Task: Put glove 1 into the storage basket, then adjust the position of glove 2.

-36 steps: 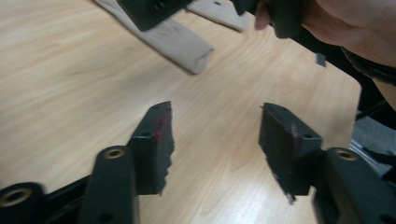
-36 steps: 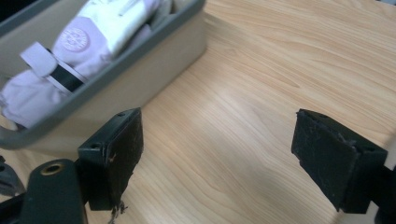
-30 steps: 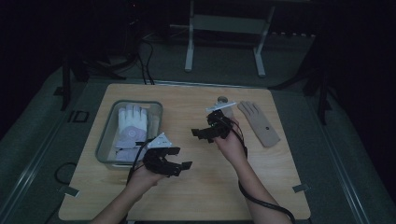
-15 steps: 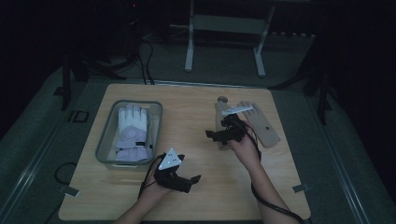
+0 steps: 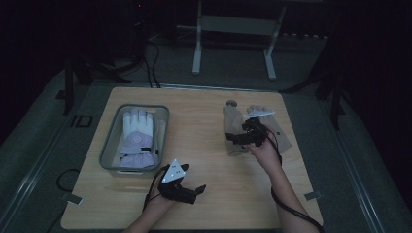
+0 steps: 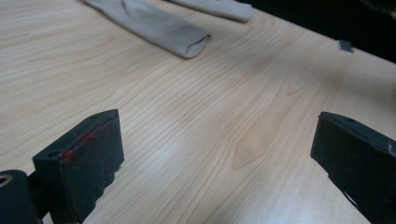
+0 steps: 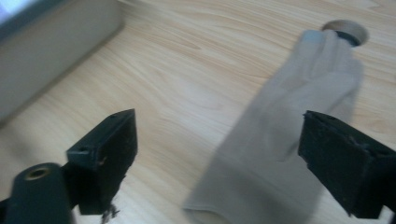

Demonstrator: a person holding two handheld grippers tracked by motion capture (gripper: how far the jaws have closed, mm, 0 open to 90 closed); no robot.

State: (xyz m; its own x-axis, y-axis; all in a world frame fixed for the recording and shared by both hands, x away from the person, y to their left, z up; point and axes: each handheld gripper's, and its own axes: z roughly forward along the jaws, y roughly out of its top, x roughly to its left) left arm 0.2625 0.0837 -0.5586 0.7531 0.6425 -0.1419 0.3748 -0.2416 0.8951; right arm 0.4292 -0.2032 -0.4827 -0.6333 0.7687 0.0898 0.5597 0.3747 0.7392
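Beige knit glove (image 7: 289, 135) flat on pale woodgrain table (image 7: 196, 60), beneath the wide-open right hand-held gripper (image 7: 219, 154)

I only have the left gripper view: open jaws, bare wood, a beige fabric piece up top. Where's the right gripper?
Observer: The right gripper is over the beige gloves on the table's right side, jaws open.
Operator: Holding anything?
Observer: No. In its own view the jaws stand wide apart above one beige glove, not closed on it.
Operator: Anything else on the table?
Observer: A grey bin on the left, with a white glove lying inside.
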